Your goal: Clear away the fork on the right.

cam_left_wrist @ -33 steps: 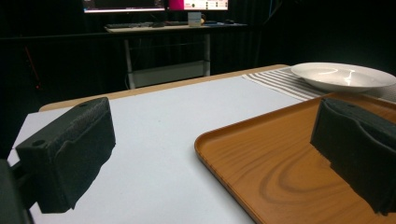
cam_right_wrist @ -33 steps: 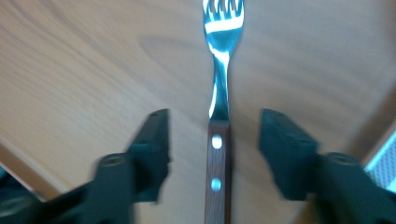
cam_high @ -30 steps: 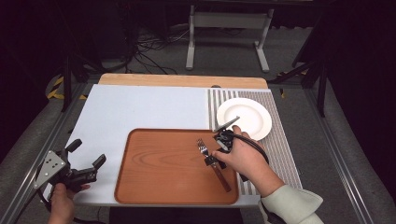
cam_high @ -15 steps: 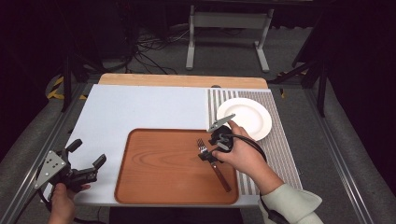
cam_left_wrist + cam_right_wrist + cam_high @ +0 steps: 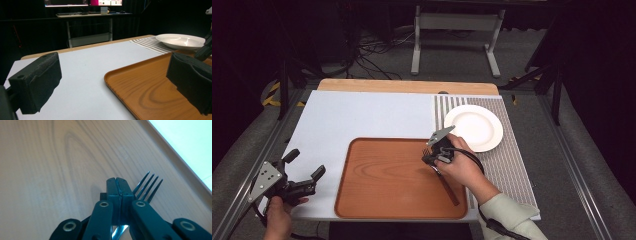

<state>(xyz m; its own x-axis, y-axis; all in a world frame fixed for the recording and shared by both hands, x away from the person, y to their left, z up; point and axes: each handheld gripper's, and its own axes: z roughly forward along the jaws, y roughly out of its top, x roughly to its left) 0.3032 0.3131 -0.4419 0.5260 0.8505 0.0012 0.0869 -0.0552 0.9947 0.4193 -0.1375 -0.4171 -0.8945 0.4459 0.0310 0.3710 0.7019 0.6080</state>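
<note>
Fingers of the right gripper have just been closing and now stand pressed together over the neck of the fork, whose four tines fan out past them to the right in the right gripper view, with a sliver of bright metal showing below the pads. Whether the neck is truly pinched or only lies under the closed tips, that view leaves a little uncertain, but it reads as a grip.

Seen from the high view, the right gripper sits at the right centre of the frame, over the right part of the wooden tray. The fork lies flat on the tray, its dark handle running toward the lower right under the hand. A white plate rests on the striped mat, just beyond the tray's upper right corner.

At the lower left of the frame, the left gripper hovers off the tray's left edge with its fingers spread wide and nothing between them.

My reading is that the step in hand is picking up the fork. The next move calls for a straight lift, holding the pinch firm so the handle does not swing or slip, then carrying it clear of the tray rim.
</note>
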